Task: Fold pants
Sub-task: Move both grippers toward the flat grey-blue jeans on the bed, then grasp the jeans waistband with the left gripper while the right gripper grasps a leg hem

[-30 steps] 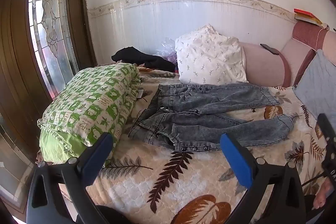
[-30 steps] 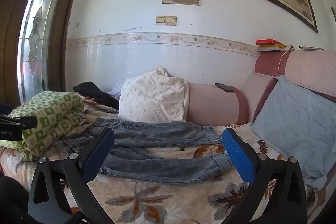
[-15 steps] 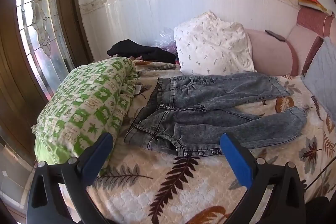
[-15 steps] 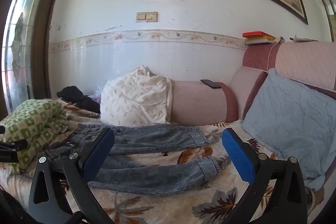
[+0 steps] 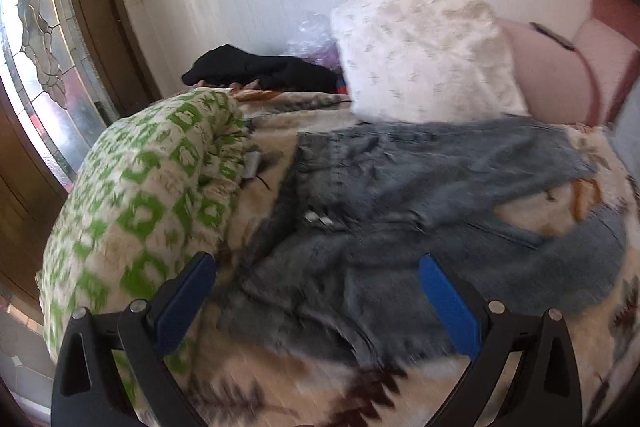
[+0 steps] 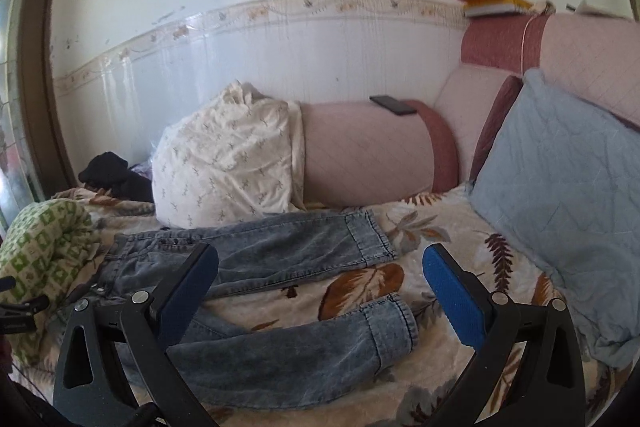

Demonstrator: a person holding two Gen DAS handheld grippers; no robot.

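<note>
Grey-blue jeans [image 5: 420,203] lie spread flat on the leaf-patterned bedspread [image 5: 276,383], waist to the left, legs running right and parted. My left gripper [image 5: 316,299] is open and empty, above the near waist edge. In the right wrist view the jeans [image 6: 280,259] show both leg cuffs. My right gripper [image 6: 320,291] is open and empty, above the near leg's cuff [image 6: 392,327].
A green-patterned folded quilt [image 5: 148,211] lies left of the waist. A white pillow [image 5: 424,51] and black clothes [image 5: 260,71] lie by the wall. A blue cushion [image 6: 560,195] leans at the right. A phone [image 6: 394,105] rests on the pink bolster.
Both grippers have moved forward and down toward the jeans. The left view now sits close over the waist; the right view has closed in on the leg cuffs. Both stay open.
</note>
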